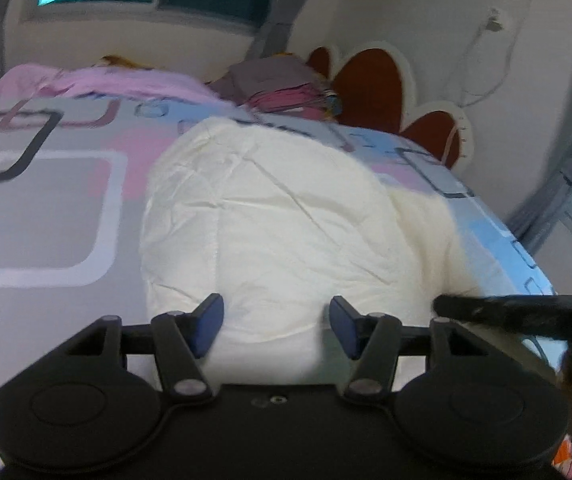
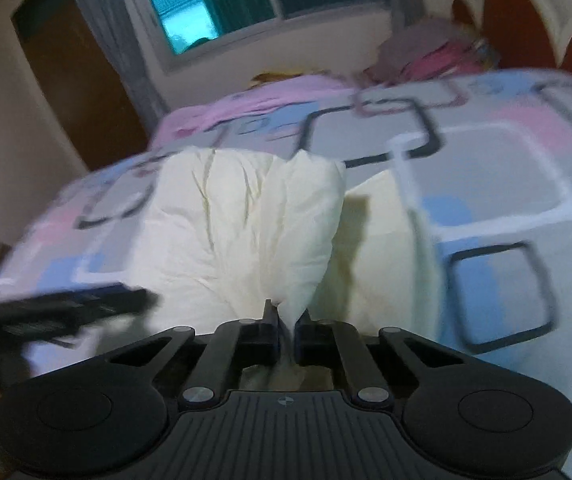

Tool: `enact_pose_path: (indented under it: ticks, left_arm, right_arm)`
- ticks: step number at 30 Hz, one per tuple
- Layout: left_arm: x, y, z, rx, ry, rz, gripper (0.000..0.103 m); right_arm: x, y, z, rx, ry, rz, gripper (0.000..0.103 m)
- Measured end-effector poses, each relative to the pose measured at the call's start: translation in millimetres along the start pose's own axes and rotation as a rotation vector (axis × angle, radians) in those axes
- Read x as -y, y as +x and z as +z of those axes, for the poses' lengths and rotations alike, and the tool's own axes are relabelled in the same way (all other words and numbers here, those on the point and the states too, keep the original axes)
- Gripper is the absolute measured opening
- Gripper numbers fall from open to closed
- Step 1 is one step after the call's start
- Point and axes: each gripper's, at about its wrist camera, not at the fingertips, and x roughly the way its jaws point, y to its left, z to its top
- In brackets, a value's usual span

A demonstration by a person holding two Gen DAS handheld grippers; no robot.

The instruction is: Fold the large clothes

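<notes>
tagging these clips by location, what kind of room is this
Most likely a bedroom in a home: a cream padded garment lies on a bed with a patterned cover, a scalloped red headboard stands against the wall, and a curtained window is behind.

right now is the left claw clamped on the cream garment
No, the left claw stands open over the cream garment, with its blue pads apart and no cloth pinched between them.
</notes>
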Motion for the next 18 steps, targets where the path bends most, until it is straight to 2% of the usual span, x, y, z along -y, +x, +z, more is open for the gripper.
enact_pose_path:
  ticks: [2,5,8,11,13,18]
  left_arm:
    - [8,9,-6,-0.002,0.028,-0.011,0.056]
    - [22,24,-14,0.013,0.080,0.005,0.057]
    - [28,40,-21,0.018,0.085,0.004,0.057]
    - [29,43,-17,-0.006,0.066,0.008,0.058]
    - [26,42,-16,-0.017,0.063,0.011,0.058]
    - [22,40,-10,-0.035,0.023,0.017,0.058]
  right_arm:
    - [7,9,-9,-0.003,-0.017,-0.049,0.006]
    - [5,23,-16,0.044,-0.101,-0.125,0.006]
    - [27,42,-26,0.033,0.033,-0.089,0.006]
    - [39,37,-19,0.002,0.102,-0.052,0.006]
    - [37,23,-8,0.010,0.096,-0.054,0.007]
    - [21,-8,15,0.093,0.048,-0.062,0.007]
